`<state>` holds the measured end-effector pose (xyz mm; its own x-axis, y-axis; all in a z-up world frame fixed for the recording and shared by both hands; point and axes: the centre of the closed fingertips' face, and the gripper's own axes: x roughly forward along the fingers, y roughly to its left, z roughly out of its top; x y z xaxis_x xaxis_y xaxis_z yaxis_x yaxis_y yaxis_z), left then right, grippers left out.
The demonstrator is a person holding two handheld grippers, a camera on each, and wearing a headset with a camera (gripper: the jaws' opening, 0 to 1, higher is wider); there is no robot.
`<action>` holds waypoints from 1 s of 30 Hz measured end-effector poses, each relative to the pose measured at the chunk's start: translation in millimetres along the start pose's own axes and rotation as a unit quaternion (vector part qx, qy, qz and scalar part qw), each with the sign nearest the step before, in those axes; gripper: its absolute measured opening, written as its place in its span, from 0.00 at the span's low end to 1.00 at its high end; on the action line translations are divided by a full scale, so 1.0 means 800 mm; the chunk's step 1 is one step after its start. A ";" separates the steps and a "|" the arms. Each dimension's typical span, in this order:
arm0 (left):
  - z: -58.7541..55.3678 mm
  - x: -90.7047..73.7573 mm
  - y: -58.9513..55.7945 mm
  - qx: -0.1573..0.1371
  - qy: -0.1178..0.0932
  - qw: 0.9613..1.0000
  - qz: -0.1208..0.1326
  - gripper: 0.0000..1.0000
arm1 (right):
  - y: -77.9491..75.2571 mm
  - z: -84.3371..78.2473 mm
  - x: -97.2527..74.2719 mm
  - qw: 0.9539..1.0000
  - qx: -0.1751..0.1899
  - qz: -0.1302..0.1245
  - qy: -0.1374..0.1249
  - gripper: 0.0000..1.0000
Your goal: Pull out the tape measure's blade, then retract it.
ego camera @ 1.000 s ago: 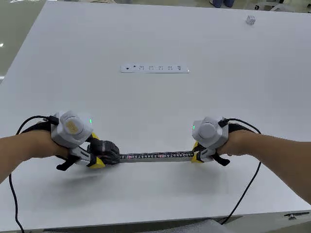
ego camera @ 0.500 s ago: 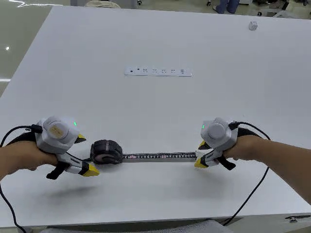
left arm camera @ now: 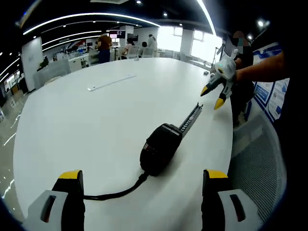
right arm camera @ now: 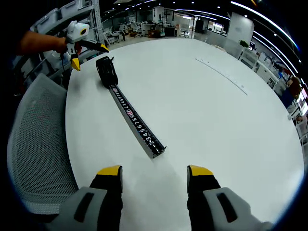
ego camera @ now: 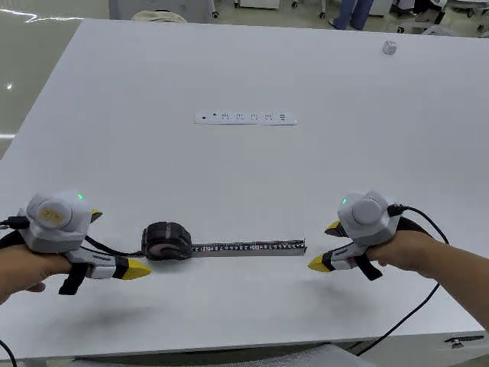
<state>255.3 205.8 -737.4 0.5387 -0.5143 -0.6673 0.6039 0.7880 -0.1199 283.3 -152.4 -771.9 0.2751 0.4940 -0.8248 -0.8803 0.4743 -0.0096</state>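
1. A wide white counter [ego camera: 244,61] in an open-plan office carries a white power strip [ego camera: 245,118] near its middle.
2. The tape measure [ego camera: 166,240], a black case, lies on its side at the near edge. Its blade [ego camera: 248,247] is drawn out flat along the counter towards the right.
3. Left gripper [ego camera: 116,241]: jaws spread wide, nothing between them. The case sits just ahead of the jaws, untouched. A black cord [left arm camera: 113,193] trails from the case towards this gripper.
4. Right gripper [ego camera: 322,246]: jaws spread, nothing between them. It is near the blade's end, with a clear gap.
5. A mesh chair [right arm camera: 38,159] stands at the counter's near edge.
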 end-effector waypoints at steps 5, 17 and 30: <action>-0.015 -0.019 0.000 -0.026 -0.024 0.999 0.003 1.00 | 0.004 -0.008 -0.012 0.999 0.036 -0.015 -0.026 0.59; -0.035 -0.058 -0.003 -0.071 -0.074 0.994 0.033 1.00 | 0.024 -0.018 -0.043 0.991 0.091 -0.058 -0.078 0.73; -0.063 -0.085 -0.010 -0.102 -0.085 0.990 0.055 1.00 | 0.043 -0.044 -0.081 0.980 0.130 -0.101 -0.110 0.87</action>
<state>184.4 251.9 -727.6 0.6962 -0.4567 -0.5539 0.4143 0.8857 -0.2095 221.8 -193.7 -738.8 0.5363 0.5022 -0.6783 -0.6783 0.7347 0.0076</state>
